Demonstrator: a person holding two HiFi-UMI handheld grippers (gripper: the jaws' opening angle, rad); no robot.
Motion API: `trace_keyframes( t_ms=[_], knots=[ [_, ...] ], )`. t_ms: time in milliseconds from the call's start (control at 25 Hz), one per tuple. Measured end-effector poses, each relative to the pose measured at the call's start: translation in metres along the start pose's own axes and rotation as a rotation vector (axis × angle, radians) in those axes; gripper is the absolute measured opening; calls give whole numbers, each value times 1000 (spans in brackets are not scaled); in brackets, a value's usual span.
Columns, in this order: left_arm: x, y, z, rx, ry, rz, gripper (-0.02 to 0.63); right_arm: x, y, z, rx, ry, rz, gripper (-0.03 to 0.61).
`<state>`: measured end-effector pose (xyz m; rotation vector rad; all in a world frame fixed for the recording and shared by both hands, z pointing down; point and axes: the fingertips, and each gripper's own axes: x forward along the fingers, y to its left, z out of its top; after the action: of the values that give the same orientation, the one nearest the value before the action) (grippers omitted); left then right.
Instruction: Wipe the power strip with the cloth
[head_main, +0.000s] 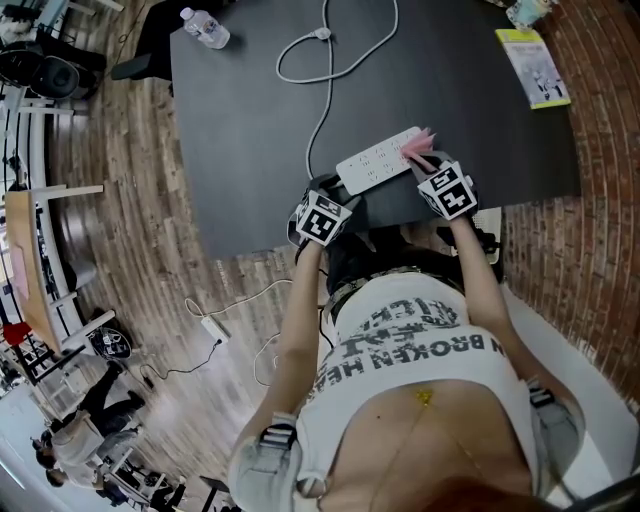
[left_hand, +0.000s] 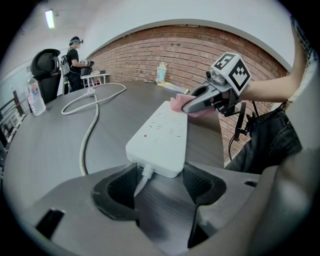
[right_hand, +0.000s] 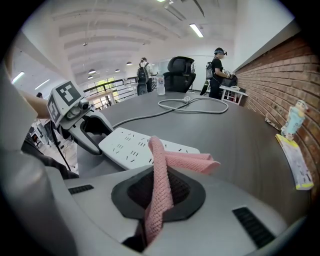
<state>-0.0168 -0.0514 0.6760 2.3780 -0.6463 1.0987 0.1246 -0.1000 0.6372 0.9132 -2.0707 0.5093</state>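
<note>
The left gripper (left_hand: 160, 172) has its jaws spread wide, and nothing is clamped between them. The cord end of the long white plastic power strip (left_hand: 162, 132) lies right at their tips, almost as wide as the gap. Its short plug stub and the start of the white cable (left_hand: 90, 135) reach into the space between the two dark pads. I cannot tell whether either pad touches the strip's corners. Ahead of these jaws the strip runs away along the dark grey tabletop (left_hand: 45, 155), and the cable curves off ahead and to the left of them into a loose loop.

The right gripper (right_hand: 161, 192) has its jaws closed on a pink waffle-textured cloth (right_hand: 160, 165). A strip of the cloth rises out from between the jaws. Just past their tips it bends to the right, ending in a folded flap. The power strip lies directly ahead of these jaws and slightly to their left, with the cloth against its nearer end. That is the end away from the cable. The left gripper shows beyond that, at the strip's opposite end, facing the right one.

Well ahead of both sets of jaws, a clear plastic water bottle (head_main: 205, 27) lies on the far left corner of the table. A yellow-green printed leaflet (head_main: 533, 65) lies near the far right edge.
</note>
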Motion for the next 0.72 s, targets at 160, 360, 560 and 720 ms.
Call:
trace_keyframes(
  t_ms=[160,360,560,720],
  knots=[
    [1,-2,-1,-6,9,-2,270,-3,-8,-4,8,5,-18,17],
    [-2,0,0,-4,10,4,270,-9,-29,-12,39,9,-76,15],
    [-1,0,0,3,1,0,270,-15,-42,-16,67,12,-114,15],
    [-4,1,0,-2,12,7,270,-15,-44,-16,89,1,-95,15]
  ],
)
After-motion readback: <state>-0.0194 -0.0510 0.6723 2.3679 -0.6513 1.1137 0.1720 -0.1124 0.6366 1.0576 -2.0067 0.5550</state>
